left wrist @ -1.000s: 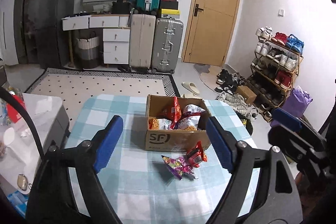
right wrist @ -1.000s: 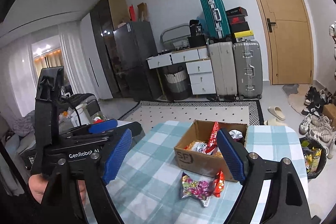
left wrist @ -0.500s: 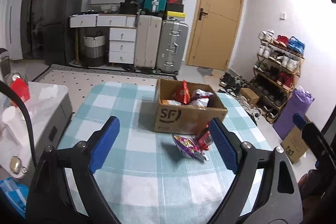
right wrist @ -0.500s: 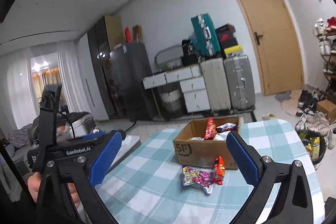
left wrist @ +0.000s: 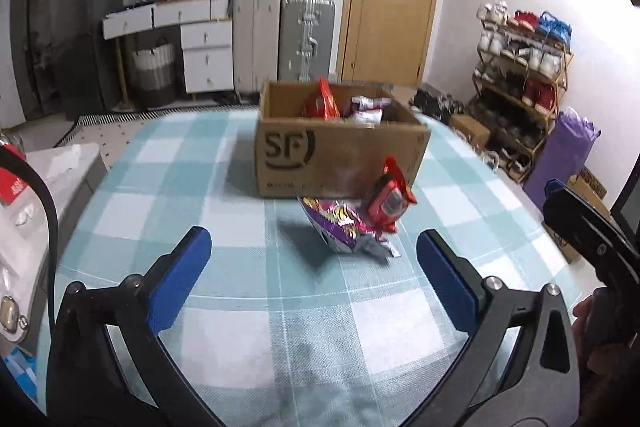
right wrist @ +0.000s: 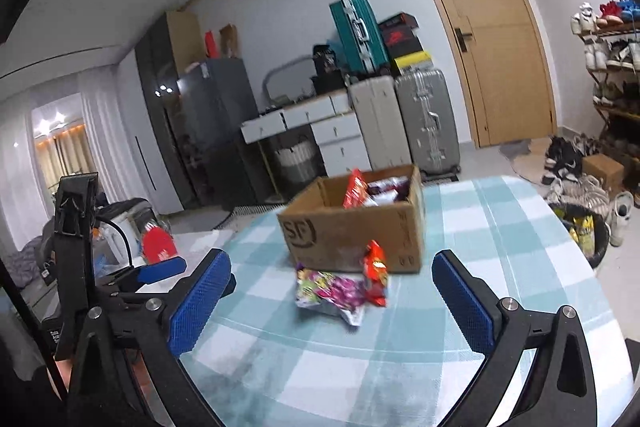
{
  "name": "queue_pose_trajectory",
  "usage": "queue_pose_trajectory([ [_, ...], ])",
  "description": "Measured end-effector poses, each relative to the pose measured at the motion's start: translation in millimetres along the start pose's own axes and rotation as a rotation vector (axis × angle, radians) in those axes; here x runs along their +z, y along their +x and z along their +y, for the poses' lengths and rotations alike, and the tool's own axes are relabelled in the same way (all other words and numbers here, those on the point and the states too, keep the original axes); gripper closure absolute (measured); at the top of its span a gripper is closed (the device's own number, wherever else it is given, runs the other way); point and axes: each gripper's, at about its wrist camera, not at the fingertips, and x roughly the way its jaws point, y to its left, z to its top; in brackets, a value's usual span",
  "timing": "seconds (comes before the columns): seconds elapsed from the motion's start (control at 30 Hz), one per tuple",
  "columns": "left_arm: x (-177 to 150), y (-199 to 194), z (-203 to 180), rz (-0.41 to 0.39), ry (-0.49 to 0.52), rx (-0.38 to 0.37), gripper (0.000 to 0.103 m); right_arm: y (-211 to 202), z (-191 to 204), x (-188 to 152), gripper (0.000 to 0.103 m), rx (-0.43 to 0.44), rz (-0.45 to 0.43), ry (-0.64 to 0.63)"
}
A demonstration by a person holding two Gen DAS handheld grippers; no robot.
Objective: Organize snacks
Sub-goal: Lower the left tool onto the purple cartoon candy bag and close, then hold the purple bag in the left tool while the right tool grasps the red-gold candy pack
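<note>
A brown cardboard box (left wrist: 340,155) marked SF stands on the checked tablecloth with several snack bags inside; it also shows in the right wrist view (right wrist: 352,231). A purple snack bag (left wrist: 340,223) and a red snack bag (left wrist: 388,199) lie just in front of the box, also in the right wrist view as the purple bag (right wrist: 332,289) and the red bag (right wrist: 376,269). My left gripper (left wrist: 316,279) is open and empty, just short of the bags. My right gripper (right wrist: 332,303) is open and empty, low over the table near the bags.
The round table (left wrist: 160,187) has a teal and white cloth. A grey cabinet with clutter (left wrist: 60,179) stands left. Suitcases (left wrist: 280,39), drawers and a door are behind. A shoe rack (left wrist: 520,75) and a bin (right wrist: 584,231) stand right.
Both grippers have dropped lower and moved closer to the two loose bags in front of the box. Both stay open. The bags and box have not moved.
</note>
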Motion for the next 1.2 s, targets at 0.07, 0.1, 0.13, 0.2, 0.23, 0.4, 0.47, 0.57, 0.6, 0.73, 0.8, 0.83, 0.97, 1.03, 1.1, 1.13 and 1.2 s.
queue_pose_trajectory([
  [0.07, -1, 16, -2, 0.018, 0.006, 0.0, 0.0, 11, -7, -4, 0.0, -0.015, 0.023, 0.0],
  [0.1, -3, 28, -3, 0.036, 0.003, -0.003, 0.0, 16, -11, -6, 0.0, -0.021, 0.035, 0.004],
  [0.13, -4, 37, -3, 0.048, -0.003, -0.003, 0.0, 22, -15, -9, 0.0, -0.023, 0.047, 0.013],
  [0.2, -5, 59, -1, 0.084, -0.018, -0.012, 0.0, 31, -24, -14, 0.0, -0.025, 0.063, 0.035],
  [0.23, -5, 66, 0, 0.096, -0.023, -0.012, 0.0, 37, -29, -17, 0.0, -0.027, 0.073, 0.049],
  [0.4, 0, 108, 4, 0.16, -0.051, -0.01, 0.0, 53, -44, -27, 0.0, -0.039, 0.111, 0.084],
  [0.47, 4, 128, 3, 0.191, -0.05, 0.004, 0.0, 56, -48, -31, 0.0, -0.043, 0.118, 0.1],
  [0.57, 11, 156, 0, 0.202, -0.051, 0.018, 0.0, 57, -54, -37, 0.0, -0.035, 0.115, 0.132],
  [0.6, 14, 168, -1, 0.216, -0.062, 0.025, 0.0, 60, -56, -39, 0.0, -0.035, 0.12, 0.138],
  [0.73, 22, 207, 4, 0.292, -0.132, 0.004, 0.01, 65, -56, -43, 0.0, -0.026, 0.145, 0.142],
  [0.8, 22, 228, 8, 0.347, -0.179, -0.005, 0.021, 64, -56, -42, 0.0, -0.018, 0.139, 0.148],
  [0.83, 23, 233, 8, 0.35, -0.186, -0.013, 0.024, 64, -57, -42, 0.0, -0.013, 0.132, 0.152],
  [0.97, 28, 248, 5, 0.336, -0.175, -0.053, 0.052, 63, -60, -43, 0.0, -0.007, 0.13, 0.168],
  [1.03, 29, 254, 5, 0.331, -0.189, -0.066, 0.057, 63, -61, -43, 0.0, -0.005, 0.13, 0.173],
  [1.1, 31, 260, 6, 0.332, -0.212, -0.101, 0.064, 62, -62, -43, 0.0, -0.004, 0.129, 0.175],
  [1.13, 32, 264, 6, 0.336, -0.214, -0.112, 0.066, 62, -62, -43, 0.0, -0.005, 0.126, 0.176],
  [1.2, 36, 270, 6, 0.346, -0.211, -0.124, 0.069, 62, -64, -43, 0.0, 0.0, 0.126, 0.18],
])
